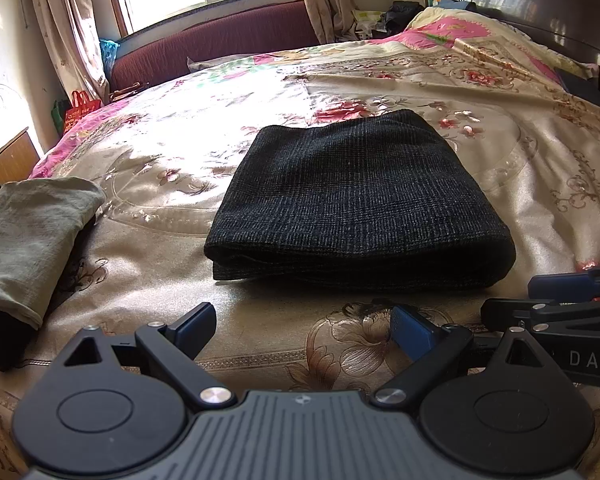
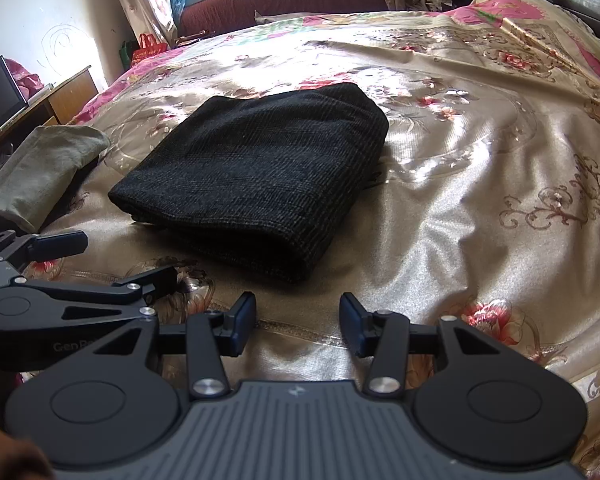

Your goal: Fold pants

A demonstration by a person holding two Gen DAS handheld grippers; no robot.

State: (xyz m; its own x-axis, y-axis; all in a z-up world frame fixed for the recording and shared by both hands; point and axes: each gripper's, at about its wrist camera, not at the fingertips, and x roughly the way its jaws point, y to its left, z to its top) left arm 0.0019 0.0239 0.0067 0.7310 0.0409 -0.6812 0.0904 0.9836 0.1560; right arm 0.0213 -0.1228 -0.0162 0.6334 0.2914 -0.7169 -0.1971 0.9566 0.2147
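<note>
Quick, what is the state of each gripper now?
Left gripper: open, holding nothing.
Right gripper: open, holding nothing; the folded dark pants lie untouched ahead.

Pants [image 1: 360,200] showing as coarse dark woven cloth, matt. Bedspread [image 1: 520,216] gleaming, smooth glossy satin with floral embroidery. Olive garment [image 1: 28,232] looking soft, matt, creased. Left tool [image 1: 300,330] showing matt black plastic, shiny metal pivots, blue pads [image 1: 198,326].
</note>
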